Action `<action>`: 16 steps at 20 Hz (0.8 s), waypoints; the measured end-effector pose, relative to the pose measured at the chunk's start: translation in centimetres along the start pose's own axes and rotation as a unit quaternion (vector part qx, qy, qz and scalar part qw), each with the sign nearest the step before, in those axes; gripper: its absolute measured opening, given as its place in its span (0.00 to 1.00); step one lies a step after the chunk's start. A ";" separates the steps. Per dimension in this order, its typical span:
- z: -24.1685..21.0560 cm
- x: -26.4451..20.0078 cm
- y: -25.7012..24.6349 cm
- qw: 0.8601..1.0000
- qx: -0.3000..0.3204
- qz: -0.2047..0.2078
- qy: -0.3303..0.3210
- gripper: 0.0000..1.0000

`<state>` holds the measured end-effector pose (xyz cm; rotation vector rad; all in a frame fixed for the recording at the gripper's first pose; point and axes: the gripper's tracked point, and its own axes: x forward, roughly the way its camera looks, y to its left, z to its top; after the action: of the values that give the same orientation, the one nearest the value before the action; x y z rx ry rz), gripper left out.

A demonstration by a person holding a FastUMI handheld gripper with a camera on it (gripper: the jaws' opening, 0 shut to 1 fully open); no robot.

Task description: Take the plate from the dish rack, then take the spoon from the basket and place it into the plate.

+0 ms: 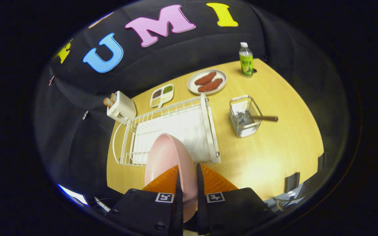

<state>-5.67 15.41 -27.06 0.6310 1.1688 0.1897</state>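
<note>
At the lower centre of the frame, the gripper had its jaws closed narrowly on the rim of the pink plate, both fingers pressing it, with the plate held on edge above the near end of the white dish rack. To the right of the rack, at mid-frame, the wire basket stood on the wooden desk with the spoon leaning in it, handle pointing right. Further up sat a plate of sausages and a bottle.
</note>
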 end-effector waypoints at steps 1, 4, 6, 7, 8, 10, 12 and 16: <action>-1.7 0.7 -0.6 1.000 0.007 -0.001 0.014 0.21; -5.9 3.3 -2.2 0.999 0.022 -0.003 0.047 0.21; -7.7 5.0 -2.4 0.998 0.037 0.007 0.059 0.21; -8.4 5.7 -2.4 0.997 0.043 0.014 0.063 0.21; -9.2 6.4 -2.5 0.996 0.049 0.018 0.069 0.21; -10.3 7.5 -2.7 0.995 0.059 0.025 0.077 0.21; -10.7 8.6 -3.2 0.994 0.073 0.033 0.077 0.21; -11.1 9.2 -3.2 0.991 0.093 0.051 0.084 0.22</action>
<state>-12.63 20.97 -38.85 0.8539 1.3268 0.2259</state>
